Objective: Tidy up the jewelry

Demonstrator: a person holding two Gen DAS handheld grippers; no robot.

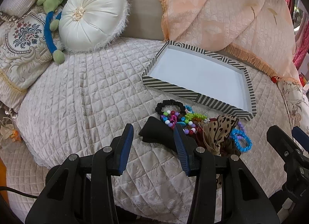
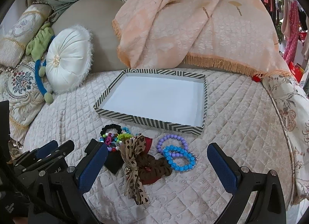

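Beside the striped tray (image 2: 108, 90), a tangle of bright bead bracelets (image 2: 178, 156) and scrunchies; both claws released.

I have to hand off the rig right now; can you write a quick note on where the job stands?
Left gripper: open, empty, above the black piece.
Right gripper: open, empty, above the leopard-print bow.
Striped tray: on the quilt, nothing in it.
Jewelry all lies in front of the tray: blue bead bracelet, purple bead bracelet, black scrunchie, mixed bead pile.
Done: nothing sorted yet.
Left: move every piece into the tray.
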